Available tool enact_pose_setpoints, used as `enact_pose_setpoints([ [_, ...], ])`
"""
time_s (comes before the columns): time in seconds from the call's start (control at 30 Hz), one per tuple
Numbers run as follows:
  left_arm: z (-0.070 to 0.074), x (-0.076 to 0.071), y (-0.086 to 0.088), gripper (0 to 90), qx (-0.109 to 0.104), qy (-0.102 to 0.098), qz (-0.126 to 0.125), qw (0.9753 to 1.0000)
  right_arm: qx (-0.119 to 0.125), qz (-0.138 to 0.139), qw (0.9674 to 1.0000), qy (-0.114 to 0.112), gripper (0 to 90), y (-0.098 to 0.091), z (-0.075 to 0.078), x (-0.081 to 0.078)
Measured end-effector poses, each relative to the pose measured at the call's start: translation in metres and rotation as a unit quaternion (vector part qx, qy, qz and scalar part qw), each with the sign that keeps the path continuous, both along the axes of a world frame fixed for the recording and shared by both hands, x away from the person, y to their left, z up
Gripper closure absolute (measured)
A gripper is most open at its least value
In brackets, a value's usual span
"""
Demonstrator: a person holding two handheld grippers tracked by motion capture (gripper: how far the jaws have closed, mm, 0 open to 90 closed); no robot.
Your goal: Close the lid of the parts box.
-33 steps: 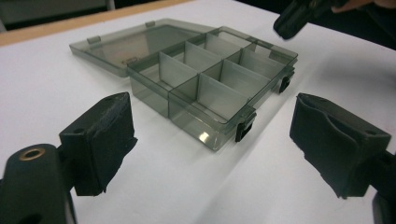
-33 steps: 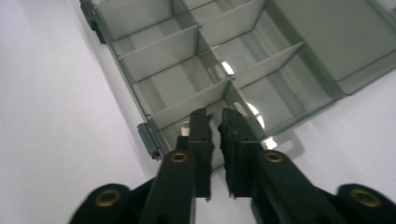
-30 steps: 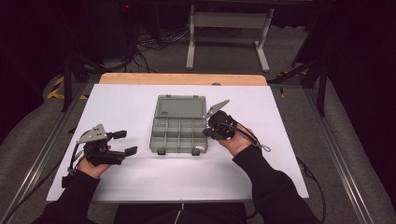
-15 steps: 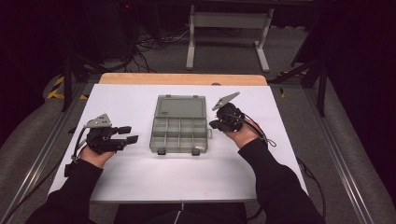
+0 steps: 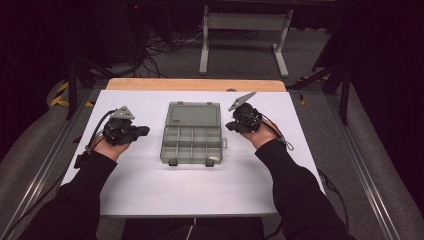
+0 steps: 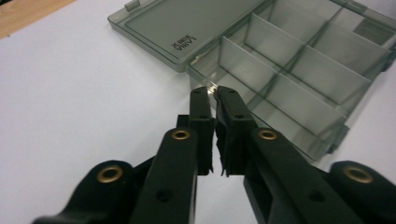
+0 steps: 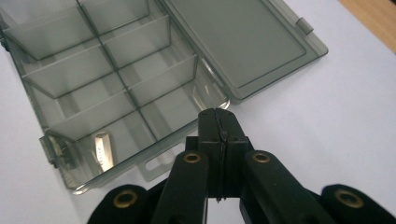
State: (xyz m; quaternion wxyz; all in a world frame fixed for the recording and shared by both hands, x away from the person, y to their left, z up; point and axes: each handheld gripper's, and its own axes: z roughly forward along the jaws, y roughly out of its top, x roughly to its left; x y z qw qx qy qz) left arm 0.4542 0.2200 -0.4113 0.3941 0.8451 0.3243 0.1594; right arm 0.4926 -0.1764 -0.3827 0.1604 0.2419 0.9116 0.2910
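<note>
While flanking the translucent grey plastic compartment box [image 5: 192,132], left gripper [image 5: 142,131] at 9 o'clock, right gripper [image 5: 229,125] at 3, both clenched empty: likely light, rigid, slippery; best pinched at the lid rim.

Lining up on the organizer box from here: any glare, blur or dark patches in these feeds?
High view: white table bright, surroundings dark, picture soft. Left gripper view: a small glint on the organizer box rim at the left gripper tips, near jaws blurred. Right gripper view: right gripper sharp, lid reflects faintly.

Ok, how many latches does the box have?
2: both on the near edge of the box, one latch by the left corner, one by the right.
</note>
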Motion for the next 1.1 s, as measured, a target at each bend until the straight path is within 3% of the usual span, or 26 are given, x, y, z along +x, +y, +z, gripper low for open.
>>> enact_pose_setpoints([
  [0.17,0.004,0.016,-0.001,89.6,0.004,0.008,0.002,1.0,-0.003,0.0,1.0,0.003,90.0,0.003,-0.001,0.011],
  [0.2,0.004,0.024,0.0,89.6,0.002,0.018,0.007,0.9998,-0.003,0.0,1.0,0.003,90.0,0.003,-0.002,0.015],
  [0.47,0.004,0.046,-0.001,89.6,0.013,0.044,0.019,0.9988,-0.002,-0.007,1.0,0.006,90.0,0.003,-0.007,0.033],
  [0.6,0.004,0.052,-0.003,89.6,0.011,0.048,0.021,0.9985,0.0,-0.012,0.9999,0.011,90.0,0.003,-0.008,0.04],
  [0.83,0.003,0.07,-0.01,89.6,0.031,0.06,0.026,0.9974,-0.008,-0.013,0.9998,0.008,90.0,0.005,-0.011,0.047],
  [1.1,-0.005,0.084,-0.016,89.7,0.023,0.068,0.038,0.9967,-0.002,-0.02,0.9997,0.011,90.0,0.002,-0.017,0.056],
])
